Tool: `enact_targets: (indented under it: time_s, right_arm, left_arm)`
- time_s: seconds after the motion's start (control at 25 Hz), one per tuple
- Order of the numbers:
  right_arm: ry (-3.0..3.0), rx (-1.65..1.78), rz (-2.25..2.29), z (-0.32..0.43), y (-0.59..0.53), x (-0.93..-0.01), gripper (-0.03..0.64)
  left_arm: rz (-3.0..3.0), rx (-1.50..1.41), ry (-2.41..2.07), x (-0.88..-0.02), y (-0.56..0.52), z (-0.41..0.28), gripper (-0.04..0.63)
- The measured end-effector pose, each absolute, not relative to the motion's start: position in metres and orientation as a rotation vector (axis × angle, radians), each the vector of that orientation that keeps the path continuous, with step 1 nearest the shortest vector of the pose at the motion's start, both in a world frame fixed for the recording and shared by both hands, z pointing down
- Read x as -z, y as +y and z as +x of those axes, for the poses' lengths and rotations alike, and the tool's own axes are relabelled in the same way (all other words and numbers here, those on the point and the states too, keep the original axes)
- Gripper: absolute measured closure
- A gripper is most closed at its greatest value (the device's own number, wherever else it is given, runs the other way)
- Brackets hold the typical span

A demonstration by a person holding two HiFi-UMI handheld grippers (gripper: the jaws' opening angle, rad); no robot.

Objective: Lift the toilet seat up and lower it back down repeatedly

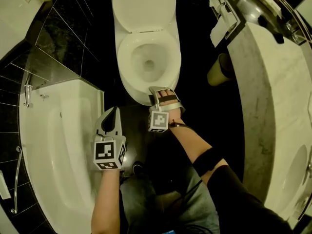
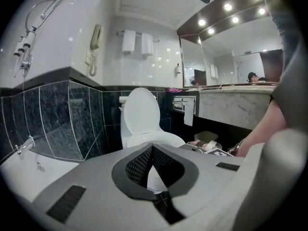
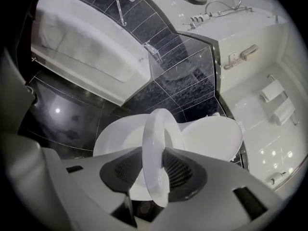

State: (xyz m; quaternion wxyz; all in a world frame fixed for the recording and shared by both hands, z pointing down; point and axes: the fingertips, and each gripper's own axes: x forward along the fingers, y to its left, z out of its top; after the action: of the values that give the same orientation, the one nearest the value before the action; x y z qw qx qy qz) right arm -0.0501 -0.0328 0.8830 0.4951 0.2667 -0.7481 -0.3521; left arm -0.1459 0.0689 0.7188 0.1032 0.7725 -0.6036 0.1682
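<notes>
A white bathtub (image 1: 53, 145) fills the left of the head view, and a pale marble counter (image 1: 273, 96) runs down the right. Between them, on the dark floor, stands the white toilet (image 1: 127, 82). Its lid (image 1: 144, 6) is tipped upright against the back.

The seat (image 3: 154, 129) shows edge-on in the right gripper view, with the bowl on one side of it and the lid on the other. How far it is lifted off the bowl I cannot tell.

The right gripper (image 1: 158, 92) is at the front of the bowl. Its jaws are parted, and the seat's front rim runs between them, with a pad close beside each face.

The left gripper (image 1: 115, 112) hangs near the corner of the bathtub, short of the toilet. Its jaws are pressed together on nothing.

Two folded towels (image 2: 134, 42) hang on the far tiled wall.
</notes>
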Motion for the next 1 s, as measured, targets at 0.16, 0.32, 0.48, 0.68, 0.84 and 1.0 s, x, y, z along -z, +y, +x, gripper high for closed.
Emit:
enact_targets:
  time_s: [0.16, 0.32, 0.48, 0.68, 0.84, 1.0]
  right_arm:
    - [-1.819, 0.830, 0.637, -0.050, -0.027, -0.901, 0.448]
    - [-1.817, 0.816, 0.626, -0.048, -0.022, -0.925, 0.446]
    - [-1.821, 0.793, 0.626, -0.049, -0.021, -0.945, 0.445]
    - [-1.826, 0.744, 0.603, -0.048, -0.018, -0.960, 0.446]
    - [-1.814, 0.753, 0.585, -0.048, -0.017, -0.963, 0.448]
    - [-1.795, 0.711, 0.544, -0.044, -0.009, -0.967, 0.438]
  left_arm:
    - [2.287, -0.504, -1.770, -0.733, 0.063, -0.137, 0.606]
    - [2.301, -0.509, -1.769, -0.740, 0.057, -0.134, 0.606]
    - [2.302, -0.523, -1.769, -0.749, 0.053, -0.137, 0.606]
    - [2.297, -0.527, -1.760, -0.758, 0.054, -0.140, 0.606]
    - [2.292, -0.523, -1.760, -0.760, 0.054, -0.144, 0.606]
    - [2.279, -0.518, -1.753, -0.755, 0.059, -0.146, 0.606]
